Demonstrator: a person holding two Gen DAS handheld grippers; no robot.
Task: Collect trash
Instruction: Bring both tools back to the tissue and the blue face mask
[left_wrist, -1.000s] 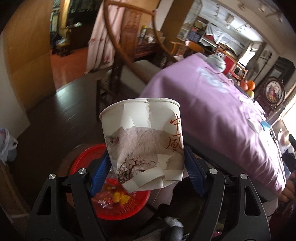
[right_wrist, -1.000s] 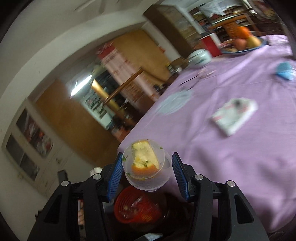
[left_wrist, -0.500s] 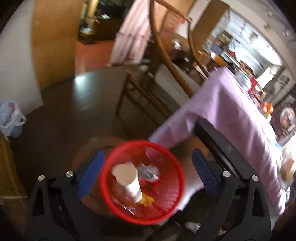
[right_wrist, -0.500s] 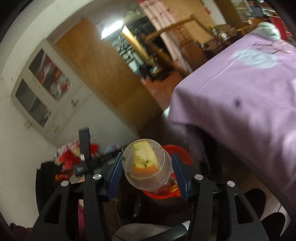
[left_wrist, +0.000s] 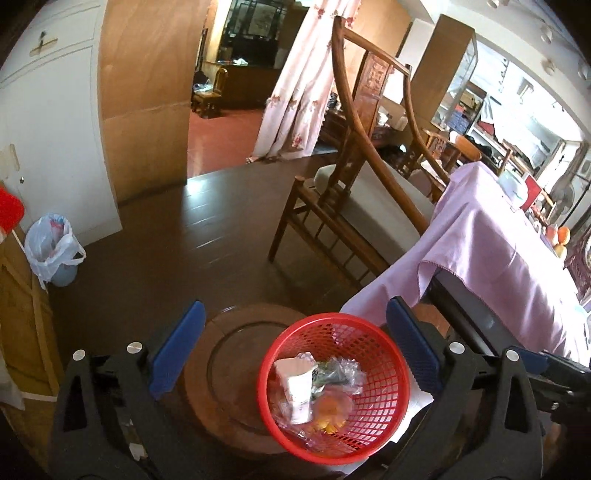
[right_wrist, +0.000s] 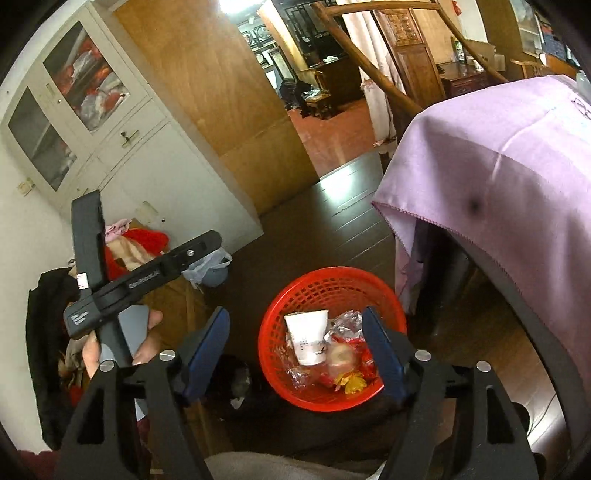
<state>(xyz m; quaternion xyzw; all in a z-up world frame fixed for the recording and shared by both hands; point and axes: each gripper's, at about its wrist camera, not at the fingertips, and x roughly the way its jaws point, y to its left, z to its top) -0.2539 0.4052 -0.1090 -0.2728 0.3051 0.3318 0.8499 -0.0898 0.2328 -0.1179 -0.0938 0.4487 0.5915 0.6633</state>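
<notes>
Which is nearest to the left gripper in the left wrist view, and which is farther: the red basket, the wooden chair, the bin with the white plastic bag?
1. Red basket: just below the open left gripper, toward its right finger.
2. Wooden chair: ahead, beside the purple tablecloth.
3. Bin with white bag: far left, near the white cabinet; its rank against the chair is uncertain.

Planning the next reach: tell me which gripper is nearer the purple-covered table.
Right. The right gripper hangs beside the table corner; the left gripper sits farther out, beyond it.
</notes>
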